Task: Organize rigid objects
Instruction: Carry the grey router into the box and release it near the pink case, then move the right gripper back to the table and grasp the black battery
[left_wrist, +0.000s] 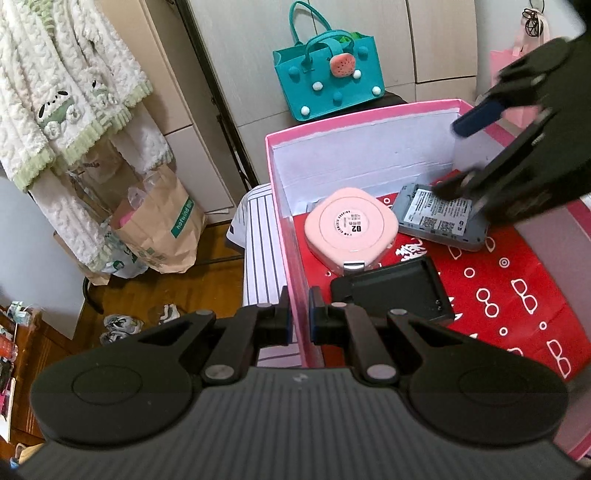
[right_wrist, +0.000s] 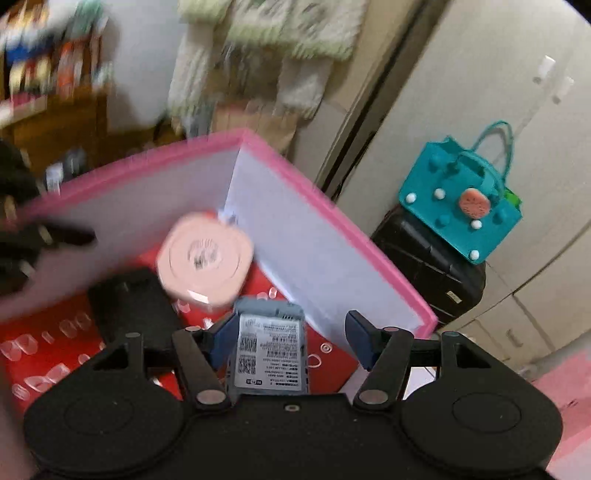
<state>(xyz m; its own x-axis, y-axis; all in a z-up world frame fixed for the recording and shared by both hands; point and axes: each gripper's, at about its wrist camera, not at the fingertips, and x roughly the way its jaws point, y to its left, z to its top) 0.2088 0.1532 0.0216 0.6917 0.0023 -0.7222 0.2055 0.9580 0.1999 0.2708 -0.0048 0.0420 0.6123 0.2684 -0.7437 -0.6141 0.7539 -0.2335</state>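
**Pink box being gripped by its wall while a grey device sits between open jaws**

The left gripper (left_wrist: 299, 314) is being kept closed on the near wall of the pink box (left_wrist: 354, 122), with one finger outside the wall and the other inside it. The right gripper (right_wrist: 291, 341) is being held over the far right part of the box, its jaws standing apart. The grey device (right_wrist: 269, 350), label side up, is being shown between them; the left finger is close against its edge, while a clear gap is being left at the other finger.

Three things are being seen on the red patterned lining (left_wrist: 517, 280) of the box. The pink rounded case (left_wrist: 351, 229) is lying near the back left corner. The grey device is resting just beside it, to the right in the left wrist view. The black tray-like piece (left_wrist: 395, 291) is lying in front of the pink case, touching or nearly touching it.

A teal handbag (left_wrist: 328, 85) is being seen standing behind the box.
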